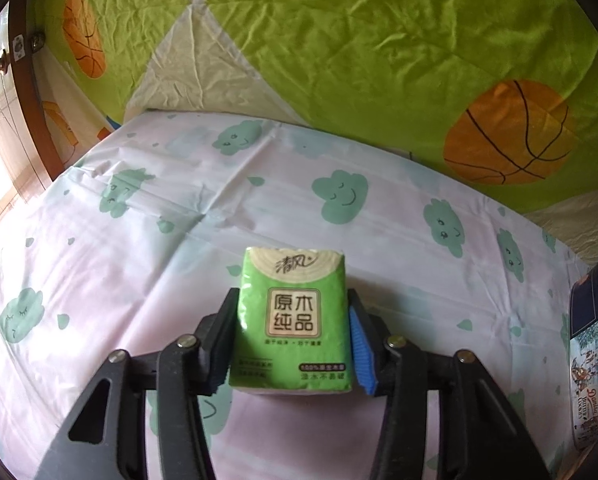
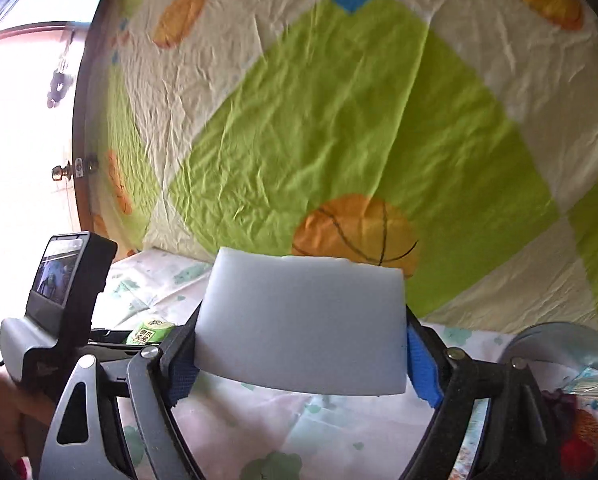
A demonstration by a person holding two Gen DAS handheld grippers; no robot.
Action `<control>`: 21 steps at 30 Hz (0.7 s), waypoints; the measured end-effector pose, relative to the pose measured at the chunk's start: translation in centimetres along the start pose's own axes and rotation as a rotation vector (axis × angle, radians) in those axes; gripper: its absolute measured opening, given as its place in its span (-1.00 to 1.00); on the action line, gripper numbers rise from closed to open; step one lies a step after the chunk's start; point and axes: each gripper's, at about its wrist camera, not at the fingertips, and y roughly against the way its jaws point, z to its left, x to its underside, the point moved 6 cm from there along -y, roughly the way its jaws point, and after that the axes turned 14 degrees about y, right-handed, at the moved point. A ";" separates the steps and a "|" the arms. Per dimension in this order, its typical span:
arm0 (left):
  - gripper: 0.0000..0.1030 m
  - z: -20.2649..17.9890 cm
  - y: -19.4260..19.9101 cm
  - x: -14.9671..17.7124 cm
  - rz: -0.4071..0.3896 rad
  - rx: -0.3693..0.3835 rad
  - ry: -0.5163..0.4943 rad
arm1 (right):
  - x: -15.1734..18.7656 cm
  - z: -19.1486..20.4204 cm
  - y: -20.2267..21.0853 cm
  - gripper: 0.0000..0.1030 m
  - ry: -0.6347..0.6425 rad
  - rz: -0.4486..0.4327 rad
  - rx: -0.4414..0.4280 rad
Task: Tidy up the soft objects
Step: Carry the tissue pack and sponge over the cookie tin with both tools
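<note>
My left gripper (image 1: 293,300) is shut on a green tissue pack (image 1: 293,320) with Chinese print, held above the white cloud-print tablecloth (image 1: 139,240). The pack also shows small in the right wrist view (image 2: 149,330), between the left gripper's fingers. My right gripper (image 2: 301,320) is shut on a white foam sponge block (image 2: 299,328), held flat above the tablecloth (image 2: 279,420). The left gripper's body and camera (image 2: 59,300) stand at the left of the right wrist view.
A round cookie tin (image 1: 591,356) sits at the table's right edge; it also shows in the right wrist view (image 2: 555,360) with colourful things inside. A green and cream basketball-print sheet (image 1: 359,40) hangs behind the table. A wooden door frame (image 1: 27,112) is at left.
</note>
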 end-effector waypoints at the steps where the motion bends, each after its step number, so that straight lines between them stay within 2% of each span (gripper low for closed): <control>1: -0.06 0.1 0.1 0.0 0.001 0.013 0.007 | 0.0 -0.4 1.1 0.68 0.022 -0.029 0.048; 6: -0.06 0.9 1.3 -0.5 -0.025 0.121 0.078 | 2.1 -2.4 5.3 0.69 0.063 -0.095 0.248; 9: -0.06 1.1 2.1 -0.7 -0.054 0.166 0.097 | 3.2 -3.2 7.7 0.69 0.071 -0.112 0.310; 14: -0.06 0.3 3.9 -1.0 -0.141 0.251 0.105 | 2.9 -2.9 8.8 0.69 0.060 -0.165 0.346; 21: -0.06 -2.2 6.6 -0.4 -0.264 0.285 0.027 | 3.2 -2.5 9.7 0.70 0.104 -0.174 0.366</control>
